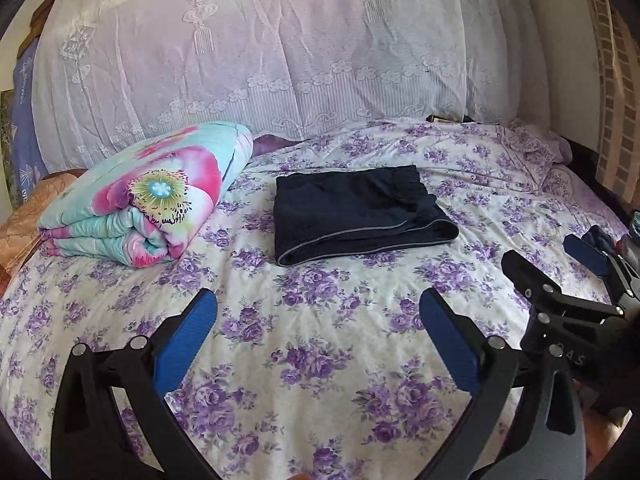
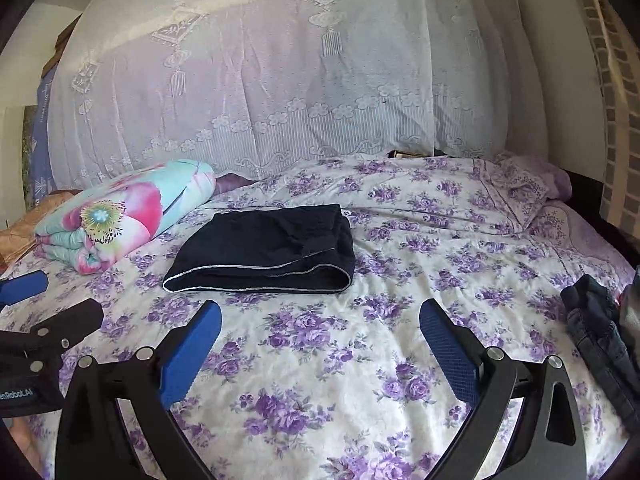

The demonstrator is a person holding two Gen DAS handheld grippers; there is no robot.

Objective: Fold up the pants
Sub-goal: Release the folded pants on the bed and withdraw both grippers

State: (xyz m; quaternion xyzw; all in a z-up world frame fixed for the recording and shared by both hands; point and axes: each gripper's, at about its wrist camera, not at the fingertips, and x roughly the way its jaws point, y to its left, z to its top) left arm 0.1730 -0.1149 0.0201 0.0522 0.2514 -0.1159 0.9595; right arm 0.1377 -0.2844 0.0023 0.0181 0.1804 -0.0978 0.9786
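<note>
pants (image 1: pixel 352 212): matt dark cloth. bed sheet (image 1: pixel 320 340): soft printed cotton. left gripper (image 1: pixel 318 320): matt black plastic, textured blue pads (image 1: pixel 192 328).

Bed (image 1: pixel 320 340) with pants (image 1: pixel 356 216), quilt (image 1: pixel 152 196)

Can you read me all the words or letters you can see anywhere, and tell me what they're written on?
"enRobot.AI": on the left gripper, its start cut off by the picture edge.
"A S": raised letters on the right gripper; a letter before them is too faint to read.
Blue cloth behind the lace: pale writing, too blurred.
</note>
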